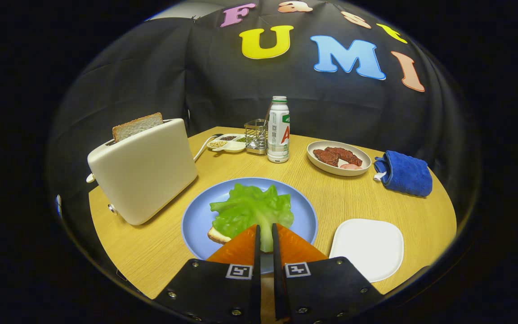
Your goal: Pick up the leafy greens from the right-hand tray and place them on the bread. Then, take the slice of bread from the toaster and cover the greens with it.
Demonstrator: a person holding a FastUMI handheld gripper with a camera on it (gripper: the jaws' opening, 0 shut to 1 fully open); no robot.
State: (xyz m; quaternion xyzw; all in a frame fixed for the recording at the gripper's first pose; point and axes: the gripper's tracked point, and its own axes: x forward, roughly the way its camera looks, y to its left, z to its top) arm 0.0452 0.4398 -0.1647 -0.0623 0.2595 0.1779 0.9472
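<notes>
Gripper nearly closed, pinching the stem of the leafy greens, which lie over the bread on the blue plate. I release gently, then retreat straight toward the toaster.

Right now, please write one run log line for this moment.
fingers: nearly closed on greens stem | leafy greens: on bread, blue plate | toaster: slice still in

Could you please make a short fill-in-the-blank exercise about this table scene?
1. The leafy greens lie on bread on the ____ plate.
2. A bread slice sticks up from the ____.
3. The claw is nearly shut, pinching the greens' ____.
4. The white tray beside the plate is ____.

Missing words: blue; toaster; stem; empty
</notes>
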